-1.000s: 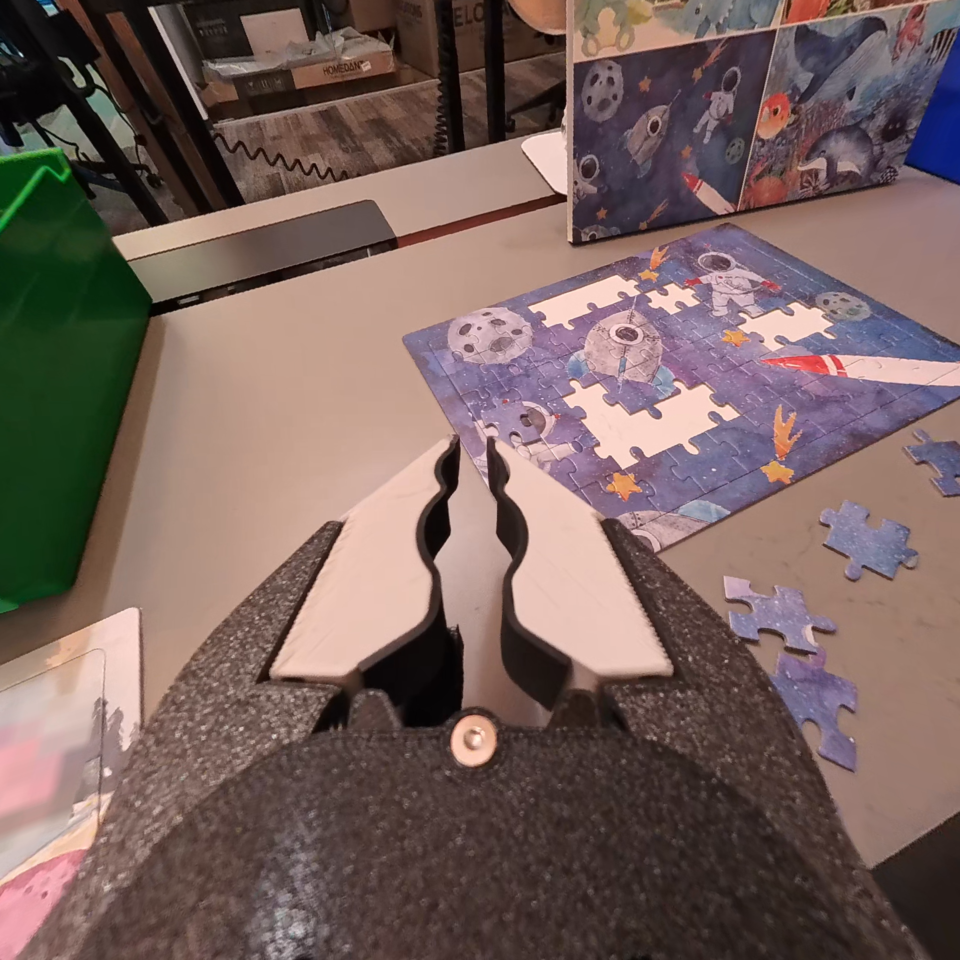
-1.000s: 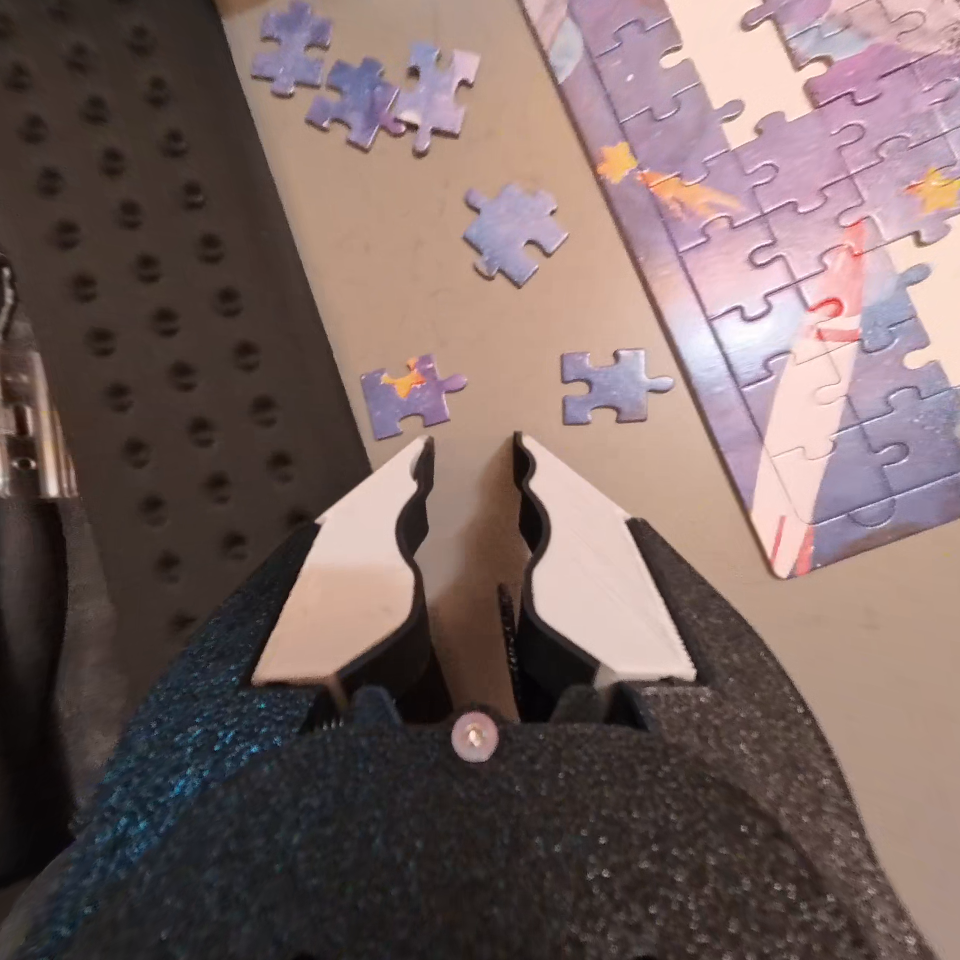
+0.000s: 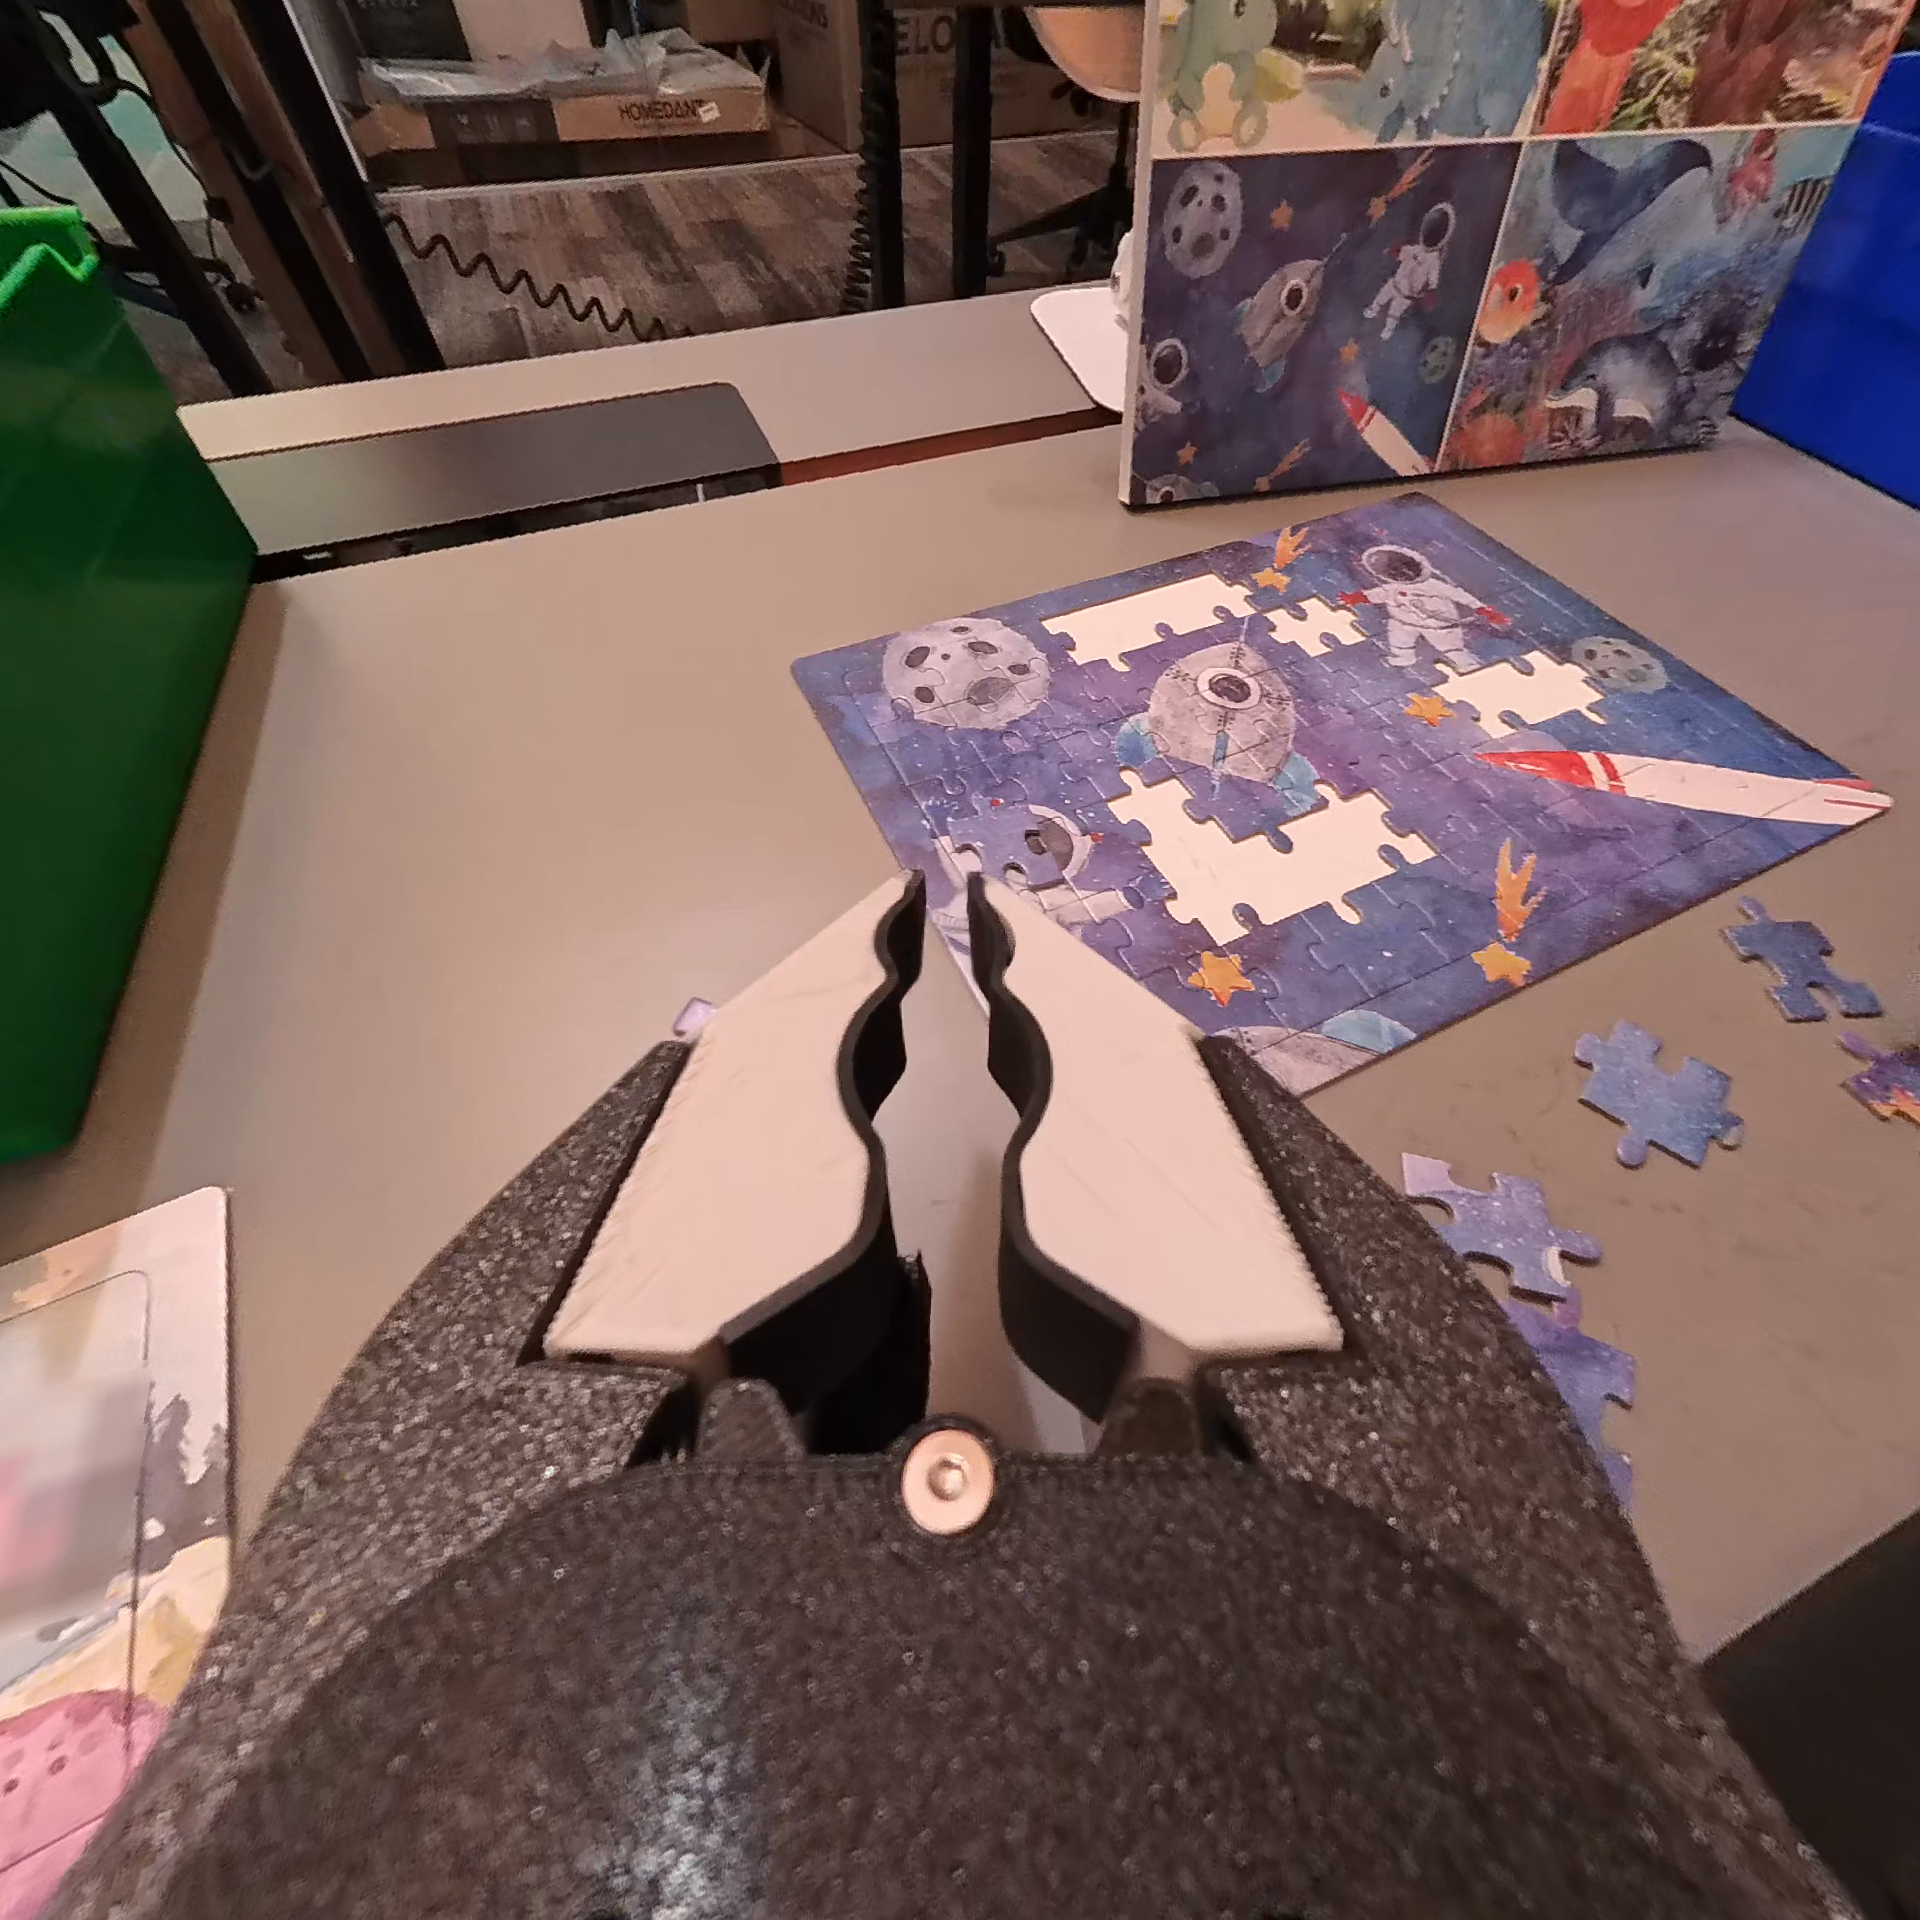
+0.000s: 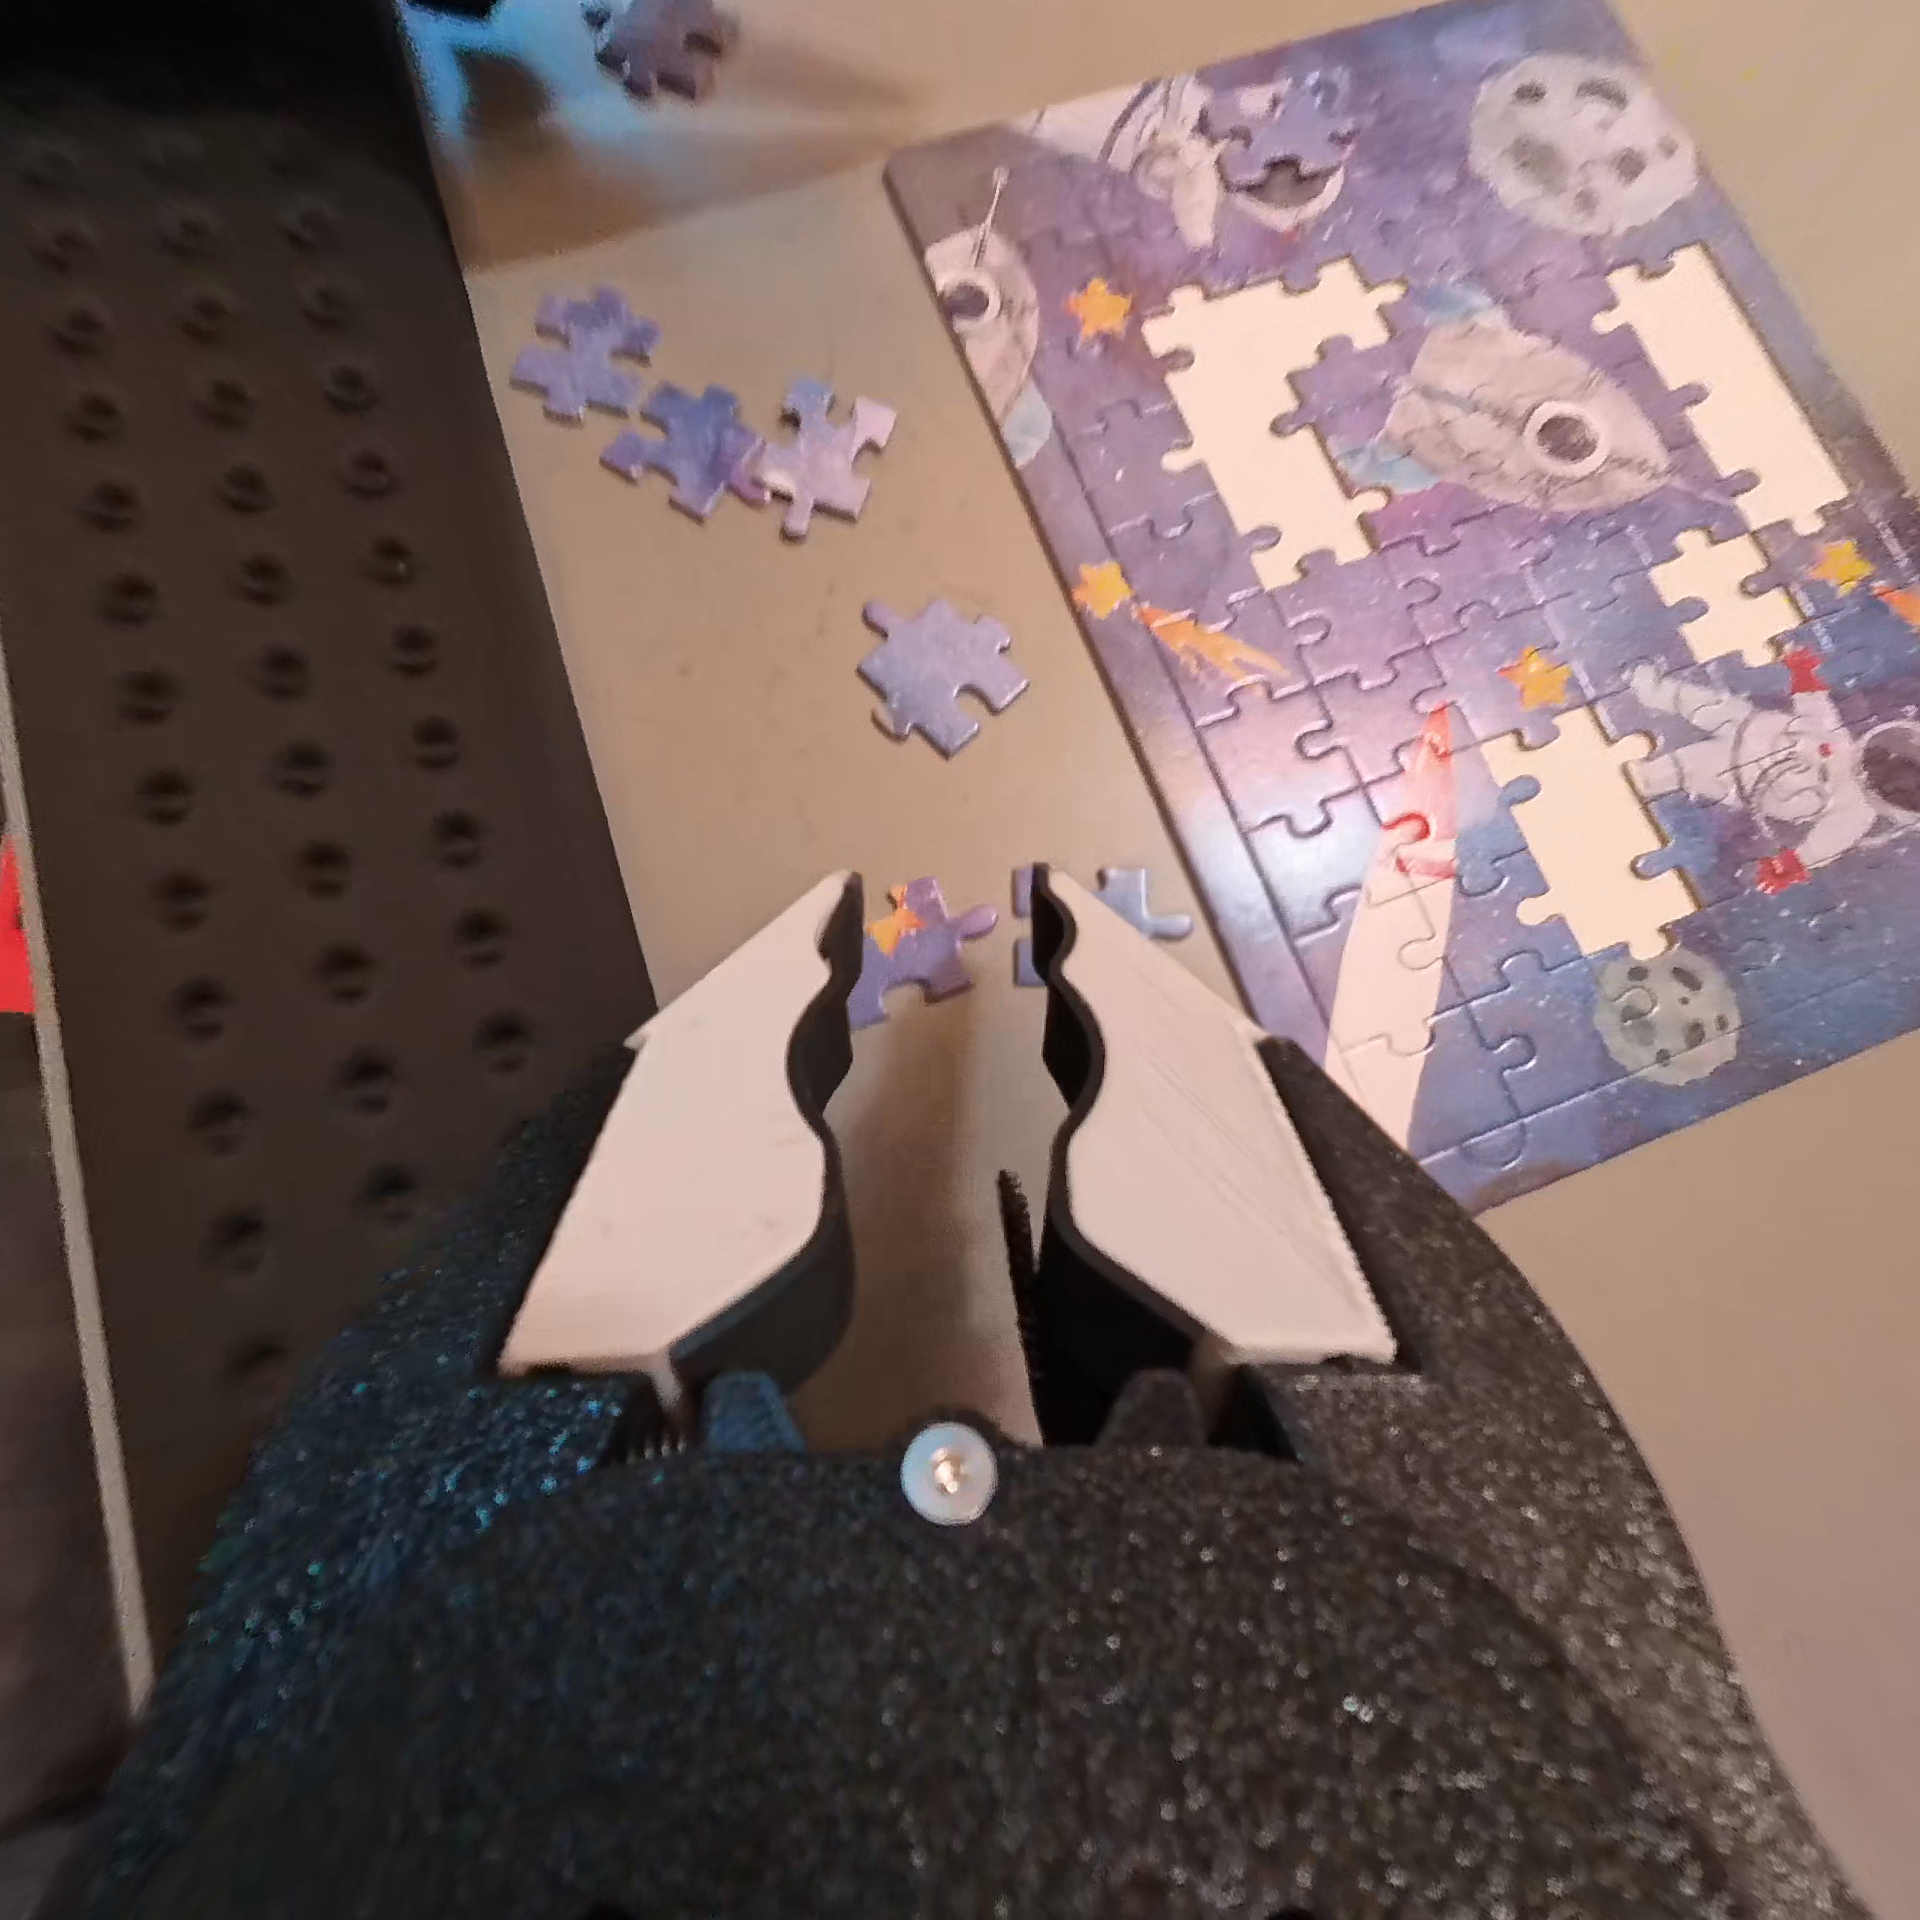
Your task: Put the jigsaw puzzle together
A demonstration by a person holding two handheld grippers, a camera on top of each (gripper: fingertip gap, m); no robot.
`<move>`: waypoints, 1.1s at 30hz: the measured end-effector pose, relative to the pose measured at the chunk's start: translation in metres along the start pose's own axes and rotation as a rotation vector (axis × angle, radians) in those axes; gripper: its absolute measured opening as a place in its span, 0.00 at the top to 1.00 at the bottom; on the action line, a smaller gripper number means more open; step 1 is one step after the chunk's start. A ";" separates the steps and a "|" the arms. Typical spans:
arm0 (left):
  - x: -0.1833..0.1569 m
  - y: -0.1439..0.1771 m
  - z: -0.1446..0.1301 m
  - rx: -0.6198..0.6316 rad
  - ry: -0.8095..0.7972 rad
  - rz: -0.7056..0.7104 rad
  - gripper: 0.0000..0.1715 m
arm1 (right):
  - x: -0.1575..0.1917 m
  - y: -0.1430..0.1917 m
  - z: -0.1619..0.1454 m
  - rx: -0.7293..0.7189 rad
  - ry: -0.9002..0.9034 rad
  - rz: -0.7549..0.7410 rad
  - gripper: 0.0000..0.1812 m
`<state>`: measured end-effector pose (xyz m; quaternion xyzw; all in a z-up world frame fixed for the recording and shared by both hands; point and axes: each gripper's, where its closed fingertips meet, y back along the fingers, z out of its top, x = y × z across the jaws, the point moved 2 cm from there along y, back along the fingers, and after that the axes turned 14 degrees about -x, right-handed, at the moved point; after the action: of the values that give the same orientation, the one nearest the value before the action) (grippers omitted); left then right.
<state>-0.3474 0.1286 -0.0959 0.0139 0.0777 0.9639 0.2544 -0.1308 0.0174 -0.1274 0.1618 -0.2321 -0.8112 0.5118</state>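
- Left gripper (image 3: 943, 902), grey fingers on a black speckled body: hovering over the grey tabletop (image 3: 540, 748) near the puzzle's near-left corner, jaws almost together with a thin gap, gripping nothing.
- Flat rectangular space-themed jigsaw puzzle (image 3: 1340, 790), blue-purple cardboard: lying on the tabletop right of centre in the left wrist view, in front of the upright picture box (image 3: 1475, 239).
- Progress, my read: mostly assembled. Border and most of the interior are looking locked in; moon, rocket and astronaut art reading clearly.
- Remaining: four white gaps showing in the left wrist view, one large near the middle, one long at the far edge, one small beside it, one by the astronaut. Each big gap is looking several pieces wide.
- Loose blue-purple jigsaw pieces (image 4: 707, 436): sitting on the tabletop beside the puzzle's edge, one group of three touching, others apart. One more piece (image 4: 1283, 145) seems to be lying on top of the assembled area, not seated.
- Right gripper (image 4: 945, 899), same build: jaws spread, empty, hovering low with tips over two pieces, the star-marked piece (image 4: 925, 951) showing between them, the plain blue piece (image 4: 1138, 902) partly hidden by the right finger.
- Judgement: a pick is being lined up; no contact visible yet.
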 end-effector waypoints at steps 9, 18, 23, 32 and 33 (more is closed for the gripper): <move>0.016 0.003 0.001 -0.014 0.136 0.055 0.95 | -0.032 0.021 0.070 0.269 0.148 -0.073 0.80; 0.051 0.010 -0.006 -0.003 0.307 0.163 0.95 | -0.063 -0.110 0.109 -0.043 -0.011 0.015 0.78; 0.100 0.033 0.006 -0.089 0.275 0.298 0.95 | -0.069 -0.176 0.091 0.067 0.053 0.054 0.74; 0.081 0.022 0.006 -0.082 0.255 0.206 0.95 | -0.084 -0.188 0.092 0.057 0.041 0.069 0.77; 0.078 0.021 0.006 -0.079 0.255 0.192 0.95 | -0.085 -0.190 0.089 0.060 0.039 0.069 0.77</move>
<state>-0.4252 0.1502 -0.0879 -0.1111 0.0697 0.9800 0.1495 -0.2830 0.1830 -0.1531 0.1847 -0.2516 -0.7823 0.5390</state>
